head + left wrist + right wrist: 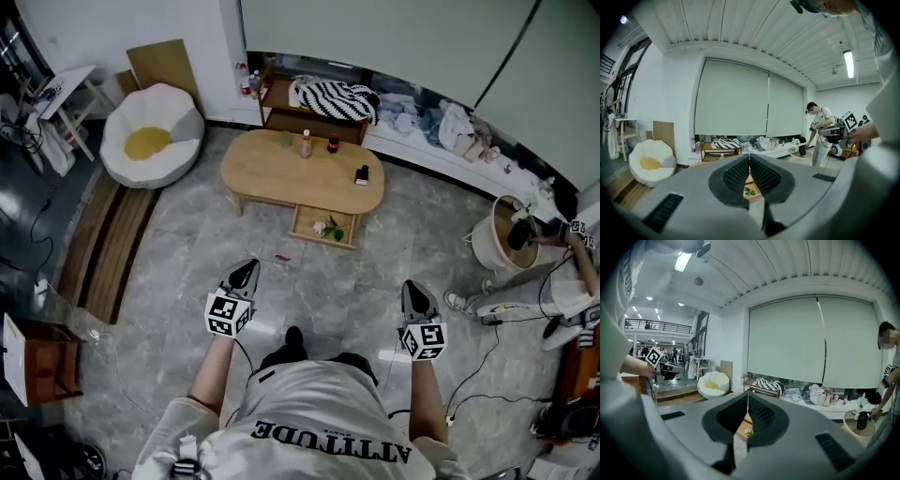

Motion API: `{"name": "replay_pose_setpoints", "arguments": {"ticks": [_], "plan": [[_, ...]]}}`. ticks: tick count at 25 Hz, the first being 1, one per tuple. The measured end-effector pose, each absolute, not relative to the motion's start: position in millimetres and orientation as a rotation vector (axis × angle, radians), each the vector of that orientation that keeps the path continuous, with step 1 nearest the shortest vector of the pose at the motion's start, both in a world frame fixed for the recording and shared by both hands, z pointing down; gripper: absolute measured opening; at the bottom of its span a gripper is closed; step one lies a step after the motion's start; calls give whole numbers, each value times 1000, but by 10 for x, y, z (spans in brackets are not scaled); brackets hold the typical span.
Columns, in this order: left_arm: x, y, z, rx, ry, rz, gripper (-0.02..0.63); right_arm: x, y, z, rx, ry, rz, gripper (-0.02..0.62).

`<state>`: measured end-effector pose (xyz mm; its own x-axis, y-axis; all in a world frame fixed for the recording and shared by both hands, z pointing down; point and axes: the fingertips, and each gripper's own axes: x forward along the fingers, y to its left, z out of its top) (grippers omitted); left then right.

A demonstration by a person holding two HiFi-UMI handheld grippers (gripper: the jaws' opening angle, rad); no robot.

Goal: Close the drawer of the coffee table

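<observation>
You are standing on the grey floor [328, 295], well back from the low wooden worktop [281, 178]. Its drawer [307, 225] is pulled out on the side that faces you. A little flower with green leaves [330, 230] lies inside it. On top of the worktop stand two small bottles [307, 143] and a small dark thing [362, 174].

Your left hand-held gripper [248, 266] is shut tight. Its two dark pads touch and nothing is between them. Your right hand-held gripper [411, 285] is just the same: shut and empty. Both point ahead toward the worktop and a bit down. Neither one is near the drawer.

So I think you are at the very first step: getting over to the drawer. It has not been pushed in yet.

Next you will need to walk up close and bring one hand-held gripper down low, to the drawer's front board. Shut jaws are fine here, because you only push and do not grab. Set the tip on the middle of the front and push straight in, so the drawer does not go crooked. Take care that no leaf hangs over the edge and gets squashed.
</observation>
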<state>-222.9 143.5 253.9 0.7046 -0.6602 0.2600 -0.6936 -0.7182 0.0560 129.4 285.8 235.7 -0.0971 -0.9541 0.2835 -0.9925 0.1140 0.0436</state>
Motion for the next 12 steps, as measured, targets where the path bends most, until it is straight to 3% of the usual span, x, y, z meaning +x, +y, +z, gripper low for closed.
{"name": "replay_pose_setpoints", "arguments": {"ticks": [12], "plan": [[-2315,831,2615,2777,-1029,350,21,1098,2418,2456,1960,-2094,262,20]]}}
